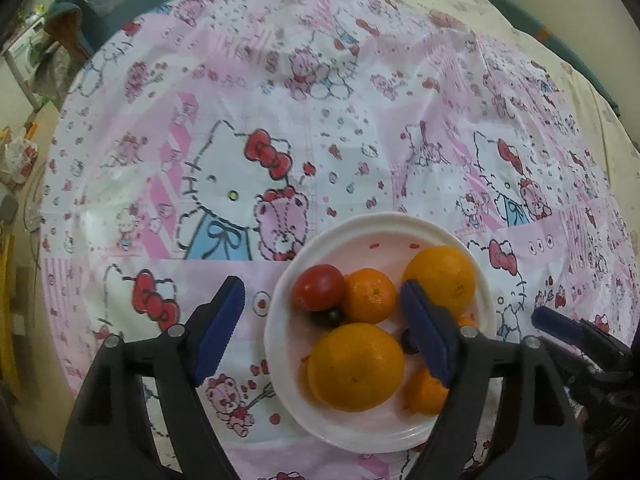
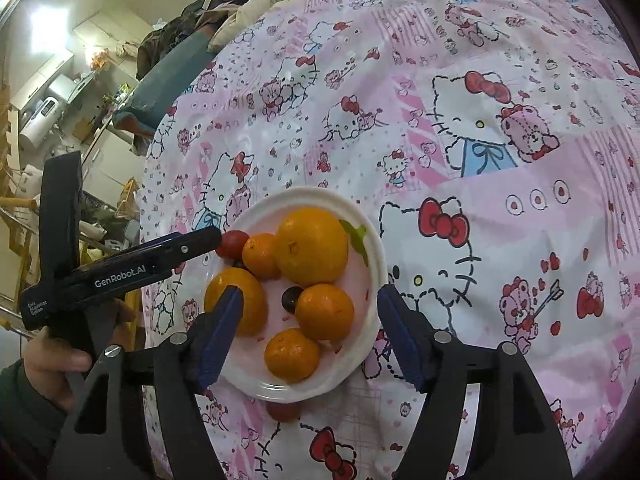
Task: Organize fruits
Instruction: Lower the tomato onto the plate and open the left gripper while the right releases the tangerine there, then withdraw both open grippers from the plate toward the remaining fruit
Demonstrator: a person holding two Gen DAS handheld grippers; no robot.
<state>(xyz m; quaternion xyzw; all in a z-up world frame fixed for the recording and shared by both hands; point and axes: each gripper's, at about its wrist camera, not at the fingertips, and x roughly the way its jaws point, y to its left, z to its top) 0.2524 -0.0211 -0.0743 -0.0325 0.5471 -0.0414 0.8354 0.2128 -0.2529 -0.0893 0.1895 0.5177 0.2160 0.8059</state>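
Note:
A white plate (image 1: 486,300) holds several oranges, among them a large one (image 1: 355,367), plus a red tomato (image 1: 319,286) and two dark grapes (image 1: 332,316). My left gripper (image 1: 328,328) is open and empty, hovering over the plate's near left side. In the right wrist view the same plate (image 2: 374,240) holds the oranges (image 2: 312,245), the tomato (image 2: 234,244) and a grape (image 2: 291,298). My right gripper (image 2: 310,332) is open and empty above the plate's near edge. The left gripper (image 2: 200,242) reaches in from the left, near the tomato.
The plate sits on a pink Hello Kitty cloth (image 1: 248,152) over a round table. A red round thing (image 2: 283,411) lies on the cloth just outside the plate's near rim. Room clutter and a blue cushion (image 2: 168,80) lie beyond the table's far left edge.

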